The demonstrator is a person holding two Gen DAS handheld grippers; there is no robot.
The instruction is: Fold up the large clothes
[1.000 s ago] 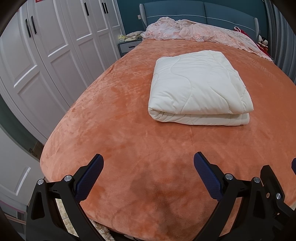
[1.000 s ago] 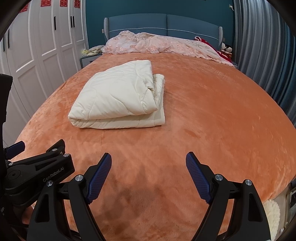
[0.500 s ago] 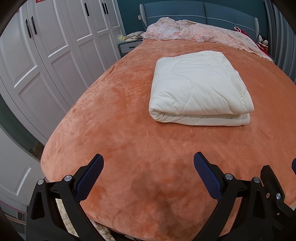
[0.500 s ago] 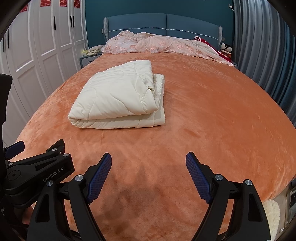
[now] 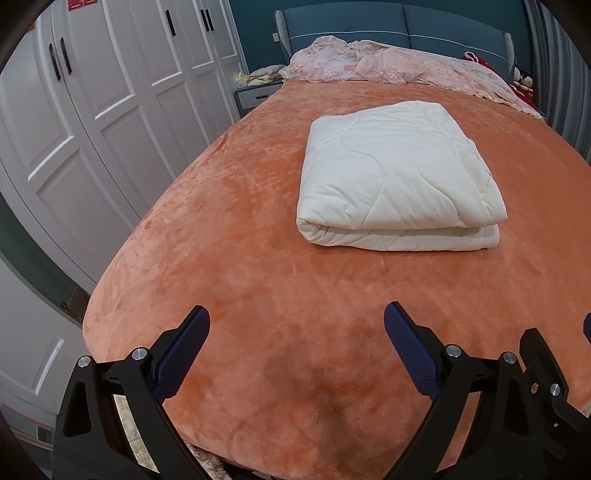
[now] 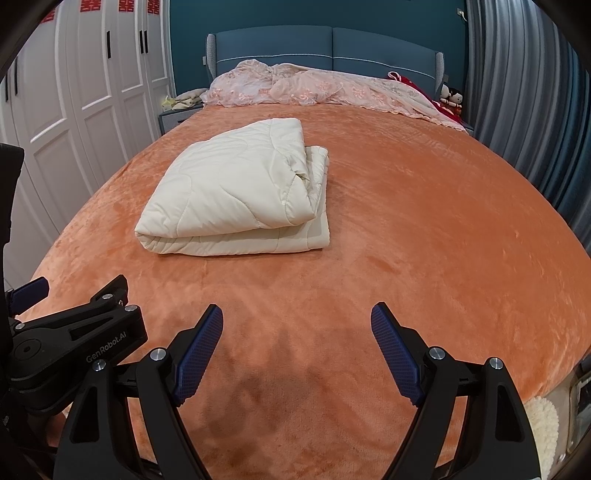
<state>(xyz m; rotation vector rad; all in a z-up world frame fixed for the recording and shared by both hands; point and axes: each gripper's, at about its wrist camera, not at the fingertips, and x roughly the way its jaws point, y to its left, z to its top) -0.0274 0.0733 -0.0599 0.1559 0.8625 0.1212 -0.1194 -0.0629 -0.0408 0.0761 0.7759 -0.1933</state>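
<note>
Jaws spread, both grippers empty; folded quilt lies lengthwise toward headboard.

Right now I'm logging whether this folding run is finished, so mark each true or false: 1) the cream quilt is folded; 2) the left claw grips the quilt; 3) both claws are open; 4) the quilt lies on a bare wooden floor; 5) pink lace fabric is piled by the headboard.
1) True: the cream quilt lies folded in stacked layers.
2) False: the left claw is open and apart from the quilt, holding nothing.
3) True: the right claw is spread wide too.
4) False: it rests on the orange bedspread.
5) True: the pink lace fabric is bunched against the blue headboard.
</note>
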